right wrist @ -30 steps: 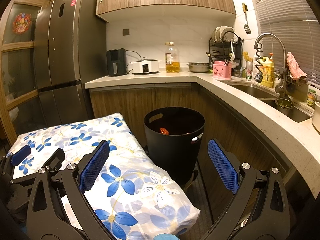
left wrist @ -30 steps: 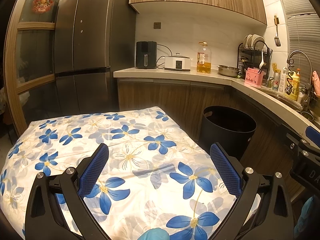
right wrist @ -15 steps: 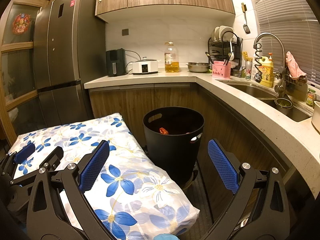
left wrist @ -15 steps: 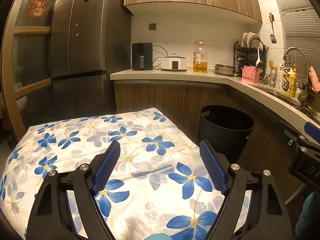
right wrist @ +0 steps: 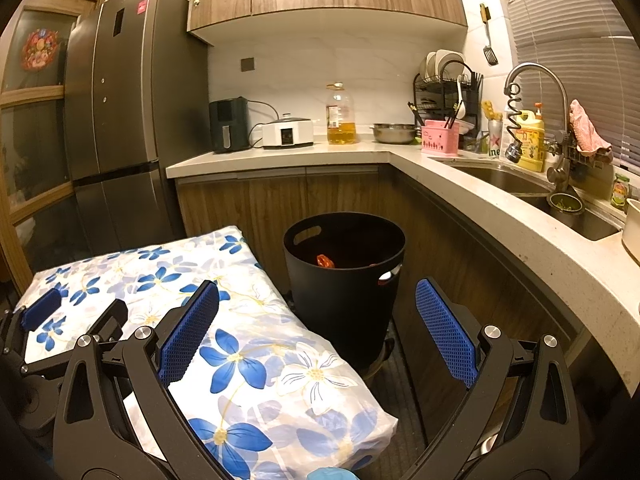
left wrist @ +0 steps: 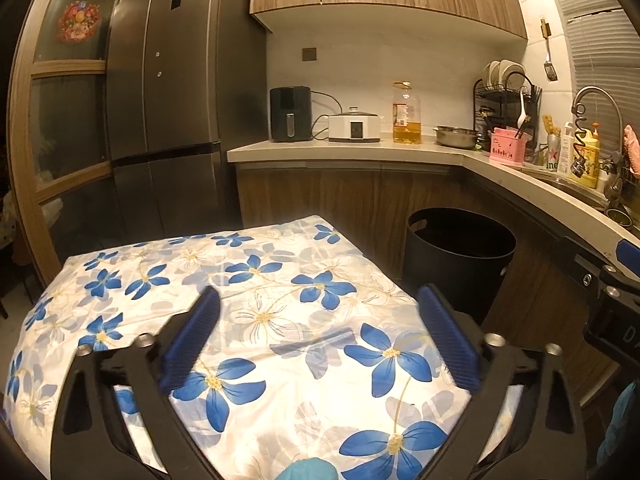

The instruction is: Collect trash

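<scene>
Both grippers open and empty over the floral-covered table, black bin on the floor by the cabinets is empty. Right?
Not quite: the black bin is not empty. The right wrist view shows something orange-red inside it. The rest holds: the left gripper and right gripper are both open, holding nothing, and the bin stands on the floor beside the floral-covered table.

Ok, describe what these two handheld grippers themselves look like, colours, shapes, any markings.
Both match. The left gripper and right gripper each have two black, curved, cut-out plastic arms joined by silver bolts, and each finger carries a flat blue pad with a fine grid texture. White lettering shows on the right gripper's body in the left wrist view, too cropped to read. No cables are visible.
</scene>
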{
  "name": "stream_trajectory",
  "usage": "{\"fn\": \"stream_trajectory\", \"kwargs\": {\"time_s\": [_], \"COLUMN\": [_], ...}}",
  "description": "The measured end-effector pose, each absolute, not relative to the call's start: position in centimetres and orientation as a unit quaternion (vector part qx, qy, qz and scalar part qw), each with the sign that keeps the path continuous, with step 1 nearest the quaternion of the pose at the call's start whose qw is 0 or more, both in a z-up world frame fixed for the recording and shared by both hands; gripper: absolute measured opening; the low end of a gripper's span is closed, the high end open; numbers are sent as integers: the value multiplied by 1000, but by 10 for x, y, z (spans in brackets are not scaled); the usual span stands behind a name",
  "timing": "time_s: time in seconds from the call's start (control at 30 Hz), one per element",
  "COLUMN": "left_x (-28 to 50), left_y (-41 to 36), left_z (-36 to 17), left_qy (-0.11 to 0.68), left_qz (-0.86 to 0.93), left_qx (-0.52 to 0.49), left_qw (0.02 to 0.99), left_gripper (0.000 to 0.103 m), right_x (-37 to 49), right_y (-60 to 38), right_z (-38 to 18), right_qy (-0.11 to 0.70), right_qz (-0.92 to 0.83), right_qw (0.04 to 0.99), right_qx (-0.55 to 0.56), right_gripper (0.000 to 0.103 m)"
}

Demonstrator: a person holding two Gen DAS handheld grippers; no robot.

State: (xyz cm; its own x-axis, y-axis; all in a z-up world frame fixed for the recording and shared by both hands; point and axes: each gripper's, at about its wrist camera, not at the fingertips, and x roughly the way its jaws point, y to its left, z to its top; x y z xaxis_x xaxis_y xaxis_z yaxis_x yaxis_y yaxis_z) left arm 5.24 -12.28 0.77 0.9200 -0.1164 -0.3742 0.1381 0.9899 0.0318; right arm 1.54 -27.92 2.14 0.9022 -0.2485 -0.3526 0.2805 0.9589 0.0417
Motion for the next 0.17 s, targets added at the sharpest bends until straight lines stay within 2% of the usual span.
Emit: {"fn": "stream_trajectory", "kwargs": {"time_s": [0.17], "left_x": [53], "left_y": [-122], "left_z": [9], "left_qy": [192], "left_qz": [-62], "left_qx": [26], "left_qw": [979], "left_gripper": [97], "right_x": [15], "right_y": [-281], "right_z": [21], "right_qy": [175], "right_qz": [-137], "right_qw": [974], "right_qx": [49], "right_gripper": [98]}}
